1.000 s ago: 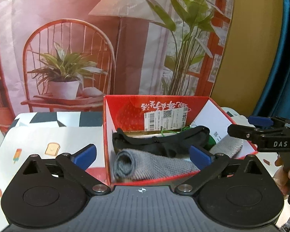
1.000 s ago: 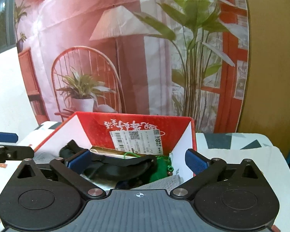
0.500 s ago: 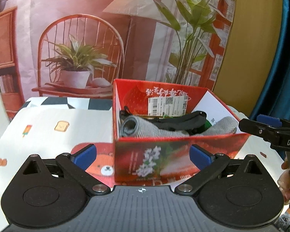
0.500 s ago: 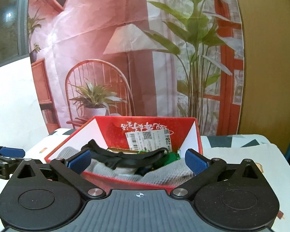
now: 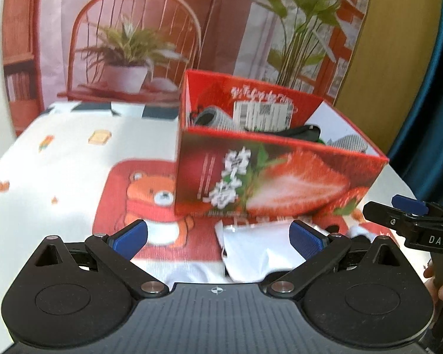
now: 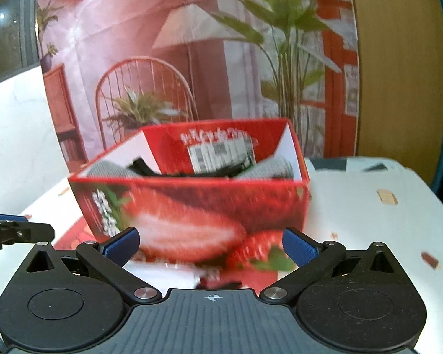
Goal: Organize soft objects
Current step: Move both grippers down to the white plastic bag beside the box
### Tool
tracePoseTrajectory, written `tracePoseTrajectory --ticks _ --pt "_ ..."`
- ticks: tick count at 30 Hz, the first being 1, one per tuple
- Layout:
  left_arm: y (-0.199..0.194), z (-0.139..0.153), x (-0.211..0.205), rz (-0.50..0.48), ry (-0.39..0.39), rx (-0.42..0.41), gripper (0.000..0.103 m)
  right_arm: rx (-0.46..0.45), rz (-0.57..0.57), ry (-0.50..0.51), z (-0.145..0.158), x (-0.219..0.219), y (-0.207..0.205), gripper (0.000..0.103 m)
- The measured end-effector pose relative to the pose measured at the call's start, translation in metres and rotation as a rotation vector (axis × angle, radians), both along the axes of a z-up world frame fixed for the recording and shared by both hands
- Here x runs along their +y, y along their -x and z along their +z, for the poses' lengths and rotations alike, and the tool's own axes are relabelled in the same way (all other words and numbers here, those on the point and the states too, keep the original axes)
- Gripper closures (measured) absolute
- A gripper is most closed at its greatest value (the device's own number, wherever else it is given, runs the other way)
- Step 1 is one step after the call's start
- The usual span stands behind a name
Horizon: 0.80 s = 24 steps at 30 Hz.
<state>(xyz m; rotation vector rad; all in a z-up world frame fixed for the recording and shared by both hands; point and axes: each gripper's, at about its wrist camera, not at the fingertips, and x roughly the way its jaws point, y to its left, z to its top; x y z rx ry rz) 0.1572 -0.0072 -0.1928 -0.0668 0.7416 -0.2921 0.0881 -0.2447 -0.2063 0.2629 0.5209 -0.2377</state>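
White cloth pouch lying crumpled on worktop, just ahead of left gripper, nearer its right-hand jaw than its left. Not yet gripped. Beyond it, touching or almost touching, red strawberry-printed box, open at top, already holding grey knitted rolls and a black strap-like item. Left gripper jaws spread wide, holding nothing. Right gripper likewise spread wide and empty, facing the near wall of the same box, with a blurred strip of white visible low between its jaws, probably the same pouch.

Step in hand, judging from layout: fetching the last loose soft item outside the box. Next move likely needing a slide toward the right-hand jaw to centre the pouch, a descent to the worktop, a gentle pinch on a raised fold, then a lift clear over the box's near wall.
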Motion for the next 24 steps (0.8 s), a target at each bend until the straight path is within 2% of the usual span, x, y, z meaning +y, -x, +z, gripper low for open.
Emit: tracePoseTrajectory --ticks 4,6,8,9,11,17,20,24 --pt "0.003 -0.012 0.0 -0.001 0.005 0.034 0.003 0.029 0.0 -0.035 -0.013 0.001 0.003 0.002" --pt "0.004 -0.015 -0.001 -0.002 0.012 0.043 0.01 0.038 0.01 -0.043 -0.016 0.003 0.004 0.003" --pt "0.004 -0.017 -0.002 -0.007 0.01 0.047 0.022 0.047 0.019 -0.035 -0.019 0.007 0.004 0.005" --pt "0.005 -0.017 -0.002 -0.004 0.003 0.044 0.024 0.051 0.023 -0.031 -0.02 0.008 0.003 0.006" --pt "0.005 -0.018 -0.003 0.004 -0.004 0.037 0.025 0.059 0.031 -0.028 -0.022 0.01 0.002 0.009" --pt "0.004 -0.019 -0.005 0.01 -0.009 0.041 0.025 0.095 0.098 0.024 -0.028 0.027 -0.006 0.009" --pt "0.004 -0.019 -0.005 0.007 -0.014 0.038 0.025 0.117 0.127 0.006 -0.034 0.031 -0.012 0.009" --pt "0.004 -0.017 -0.002 0.013 -0.011 0.018 0.025 0.149 0.157 0.062 -0.038 0.038 -0.02 0.008"
